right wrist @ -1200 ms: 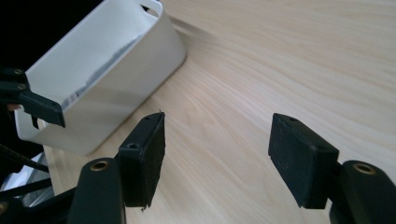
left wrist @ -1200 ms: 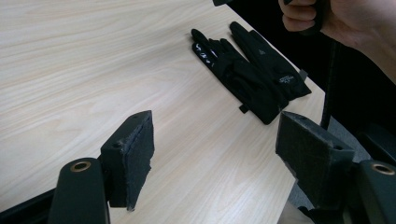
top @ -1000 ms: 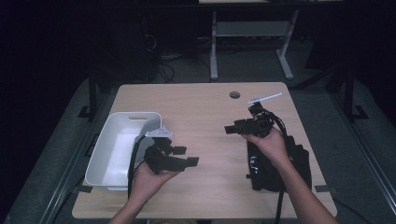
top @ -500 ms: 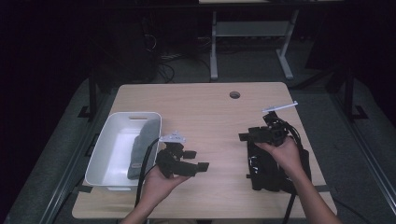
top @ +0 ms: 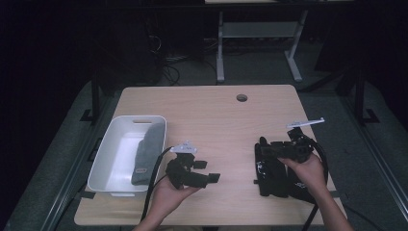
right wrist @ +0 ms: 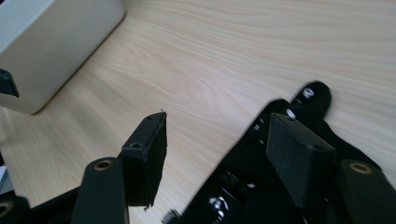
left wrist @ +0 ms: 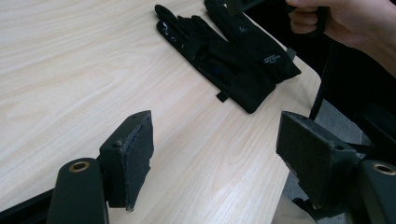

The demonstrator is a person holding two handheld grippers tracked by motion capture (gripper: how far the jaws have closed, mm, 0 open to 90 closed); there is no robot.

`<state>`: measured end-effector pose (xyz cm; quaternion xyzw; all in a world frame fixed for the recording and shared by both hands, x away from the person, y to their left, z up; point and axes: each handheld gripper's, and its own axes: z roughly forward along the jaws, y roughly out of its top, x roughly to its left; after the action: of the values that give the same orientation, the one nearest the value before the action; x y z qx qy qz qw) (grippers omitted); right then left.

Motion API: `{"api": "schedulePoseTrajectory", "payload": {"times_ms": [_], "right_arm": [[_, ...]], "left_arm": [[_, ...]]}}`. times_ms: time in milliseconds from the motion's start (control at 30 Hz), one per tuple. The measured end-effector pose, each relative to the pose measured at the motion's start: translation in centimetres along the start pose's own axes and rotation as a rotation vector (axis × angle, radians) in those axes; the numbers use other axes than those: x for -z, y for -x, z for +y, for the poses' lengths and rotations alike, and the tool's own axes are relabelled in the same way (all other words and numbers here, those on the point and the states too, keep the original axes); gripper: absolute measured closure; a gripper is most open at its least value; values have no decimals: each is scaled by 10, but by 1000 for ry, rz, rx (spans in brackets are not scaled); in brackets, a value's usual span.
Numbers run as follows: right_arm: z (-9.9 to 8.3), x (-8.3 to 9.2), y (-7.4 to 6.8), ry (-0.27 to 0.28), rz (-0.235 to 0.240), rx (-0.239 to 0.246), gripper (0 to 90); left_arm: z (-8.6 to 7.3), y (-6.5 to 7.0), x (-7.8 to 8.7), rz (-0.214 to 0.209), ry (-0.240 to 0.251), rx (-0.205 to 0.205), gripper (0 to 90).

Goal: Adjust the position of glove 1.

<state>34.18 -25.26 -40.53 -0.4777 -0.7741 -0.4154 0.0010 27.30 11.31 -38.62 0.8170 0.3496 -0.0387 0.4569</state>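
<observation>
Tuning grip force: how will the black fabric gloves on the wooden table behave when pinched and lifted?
The black fabric gloves lie flat and limp on the wooden table, so they will likely droop. They look thin, probably light. The two overlap, so one pinch by the open right gripper may drag both. Glossy finger patches could be slightly slick.

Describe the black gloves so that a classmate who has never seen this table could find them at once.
Start at the wooden table and go to its near right corner, far from the white bin at the left edge. The black gloves lie flat there, side by side, fingers pointing away, under the right gripper. The grey glove lies inside the bin.
</observation>
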Motion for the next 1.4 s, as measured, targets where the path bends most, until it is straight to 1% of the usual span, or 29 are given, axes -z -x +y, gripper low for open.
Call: {"api": "schedulePoseTrajectory", "payload": {"times_ms": [200,267,367,467,600,633,800,900,933,967,1033,1167,1200,1233,1300,1367,1400], "right_arm": [[-15,6,10,-5,-12,-25,385],[-20,8,12,-10,-20,-31,386],[-28,12,16,-23,-40,-23,392],[-33,15,18,-31,-51,-28,399],[-43,20,23,-30,-66,-25,422],[-47,23,25,-35,-82,-28,424],[-54,29,29,-29,-94,-31,435],[-60,33,32,-19,-96,-35,467],[-62,34,33,-16,-102,-31,469],[-64,35,34,-15,-107,-37,471],[-69,36,37,-15,-115,-40,481],[-77,40,40,-19,-145,-47,487],[-79,41,41,-19,-151,-45,489],[-84,43,45,-22,-164,-41,492],[-85,43,46,-22,-169,-41,496],[-90,46,49,-18,-195,-44,503],[-90,46,49,-18,-195,-44,503]], "left_arm": [[-4,-1,-5,-2,-7,-2,270],[-6,-1,-7,-10,-8,4,267],[-9,-1,-9,-11,-3,6,267],[-13,-2,-12,-17,-3,8,267],[-16,-2,-17,-23,-7,14,267],[-16,-3,-18,-24,-12,10,267],[-17,-2,-22,-29,-18,11,267],[-20,-4,-21,-27,-15,24,268],[-21,-4,-20,-27,-12,28,267],[-21,-5,-19,-21,-6,29,267],[-23,-5,-18,-13,-8,25,267],[-24,-5,-20,-8,-10,26,267],[-25,-6,-21,-8,-12,25,267],[-25,-7,-21,-10,-14,30,267],[-26,-7,-22,-9,-16,32,267],[-26,-7,-22,-11,-18,32,267],[-26,-8,-22,-13,-19,33,267]]}}
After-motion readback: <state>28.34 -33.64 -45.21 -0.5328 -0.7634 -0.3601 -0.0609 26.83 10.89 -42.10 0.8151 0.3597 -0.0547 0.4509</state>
